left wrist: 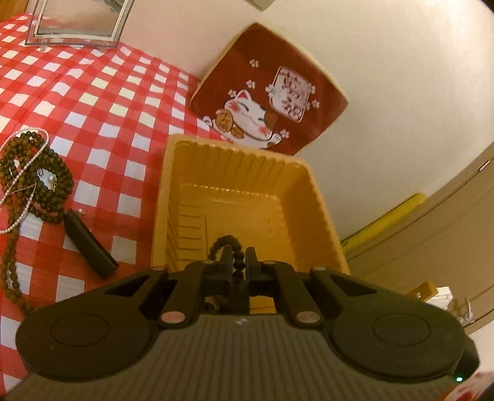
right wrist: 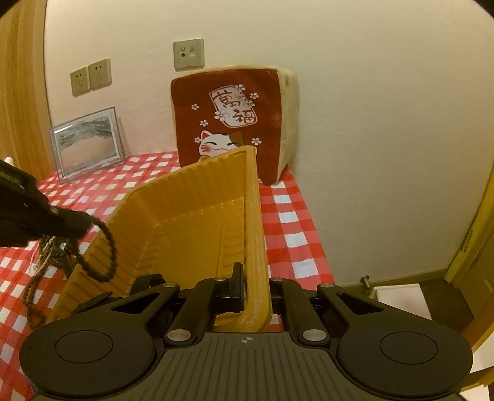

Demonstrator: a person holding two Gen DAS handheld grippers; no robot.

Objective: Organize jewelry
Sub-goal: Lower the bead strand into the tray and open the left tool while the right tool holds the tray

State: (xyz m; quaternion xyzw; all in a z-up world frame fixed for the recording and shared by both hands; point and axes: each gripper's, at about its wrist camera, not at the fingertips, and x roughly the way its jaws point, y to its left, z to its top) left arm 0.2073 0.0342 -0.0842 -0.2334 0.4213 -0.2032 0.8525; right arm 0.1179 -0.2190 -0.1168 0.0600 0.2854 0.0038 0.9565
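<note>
Nearest in the left wrist view, the left gripper [left wrist: 238, 257] is clenched on a dark bead bracelet [left wrist: 227, 243], which loops up between its two fingers and hangs over the near end of the yellow basket [left wrist: 234, 197]. From the right wrist view the same bracelet [right wrist: 106, 250] dangles in a long loop just outside and above the basket's left wall, so it is not yet inside.

The right gripper [right wrist: 244, 285] is clamped on the basket's right wall [right wrist: 254, 234], tilting the basket up on one side.

To the left of the basket, on the red checked tablecloth [left wrist: 102, 101], lies a tangle of jewelry [left wrist: 34, 172]: brown beads, a silver chain and a dark tassel, all waiting to be sorted.

Beyond the basket a red cat cushion [left wrist: 271, 92] leans on the wall, and a clear picture frame [left wrist: 77, 24] stands further left of it.

Risks, as I judge them: if released now, the hanging loop could catch on the ribbed wall and slide outside. The tilted basket could also slip from its thin-edge grip and spill.
</note>
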